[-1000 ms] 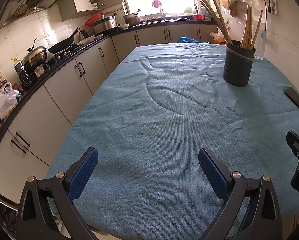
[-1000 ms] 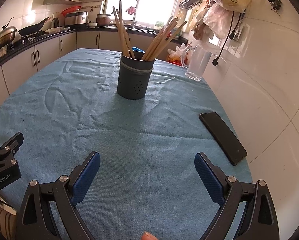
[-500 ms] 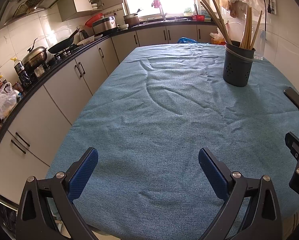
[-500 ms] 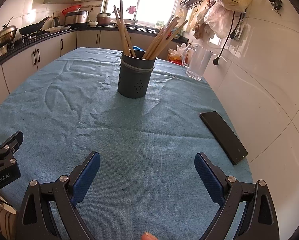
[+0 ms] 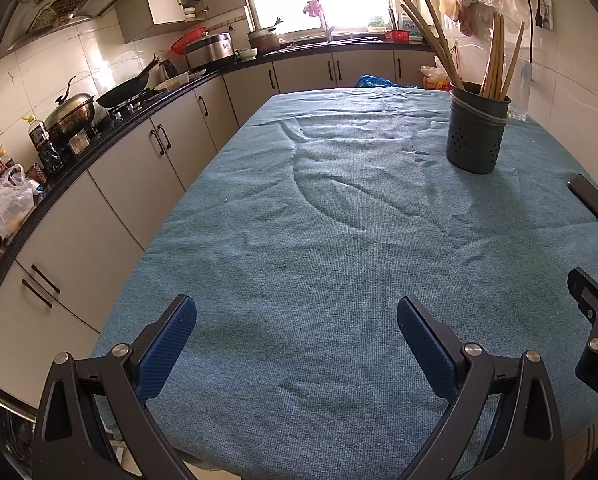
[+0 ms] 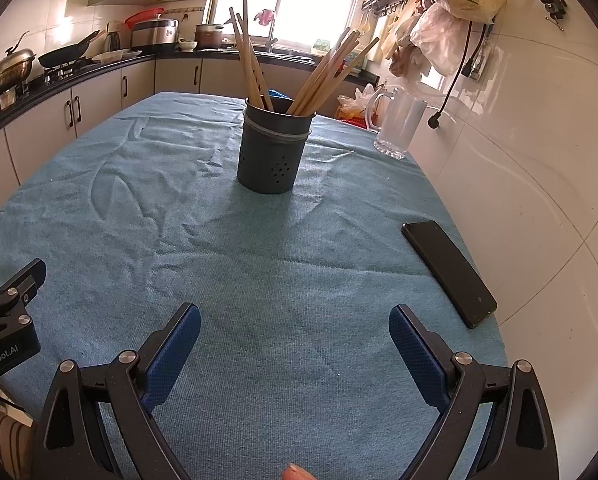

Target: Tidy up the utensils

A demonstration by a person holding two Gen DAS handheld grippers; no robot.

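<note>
Chopsticks stand gathered in their holder as both grippers are held spread and empty over the near edge of the table.

The wooden chopsticks (image 6: 323, 76) are seen upright in the dark perforated utensil holder (image 6: 274, 152), well ahead of the right gripper (image 6: 295, 340) and far ahead and to the right of the left gripper (image 5: 297, 332). Nothing is pinched by either. No loose utensil is visible on the blue tablecloth (image 6: 259, 264); only a black phone (image 6: 449, 270) lies ahead and right of the right gripper. The sorting is judged essentially done.

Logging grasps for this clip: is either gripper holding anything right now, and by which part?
Nothing is held. The left gripper and right gripper both have jaws spread wide over bare tablecloth; the chopsticks stand in their holder.
</note>
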